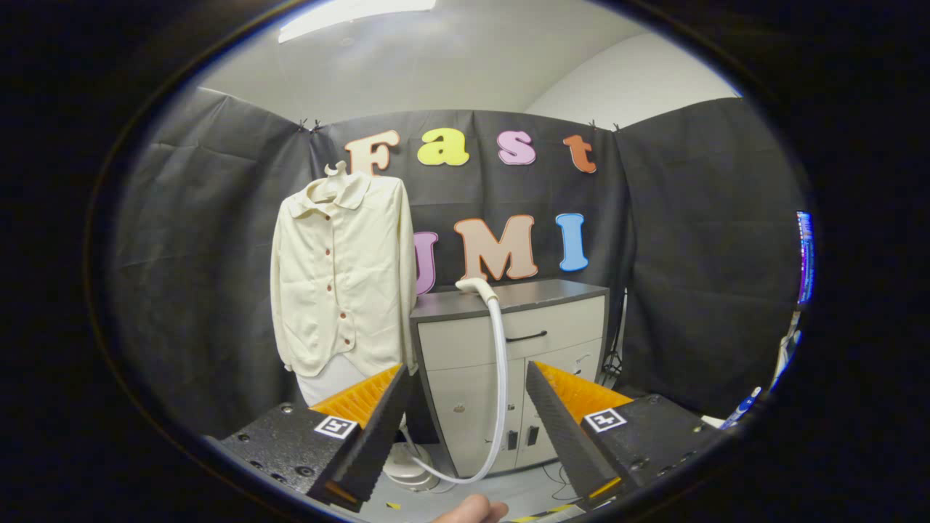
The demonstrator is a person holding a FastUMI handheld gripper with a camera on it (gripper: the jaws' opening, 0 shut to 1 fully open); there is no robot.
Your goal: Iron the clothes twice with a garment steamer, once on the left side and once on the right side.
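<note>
Black cloth lines the booth on three sides, with a pale ceiling and a lit panel above it. Against the back wall stands a grey-topped cabinet (508, 349) with a drawer and two doors below. Left of the cabinet, just beside its left edge, a cream button-front shirt (338, 280) hangs on a hanger (336, 170), its front facing the camera and its hem level with the cabinet doors. The garment steamer's head (476, 285) rests at the front edge of the cabinet top, near the left corner, and its white hose (500, 378) drops down the cabinet front, curving along the floor to the round base (407, 465) that sits low beside the cabinet's left foot, partly hidden by a finger. The gripper (465, 428) hangs well short of all this with its jaws spread wide and nothing between them; the hose and cabinet doors show through the gap, beyond the fingers. A fingertip of the person's hand (472, 510) shows beneath the gripper. At the far right a screen's edge (804, 258) glows.
</note>
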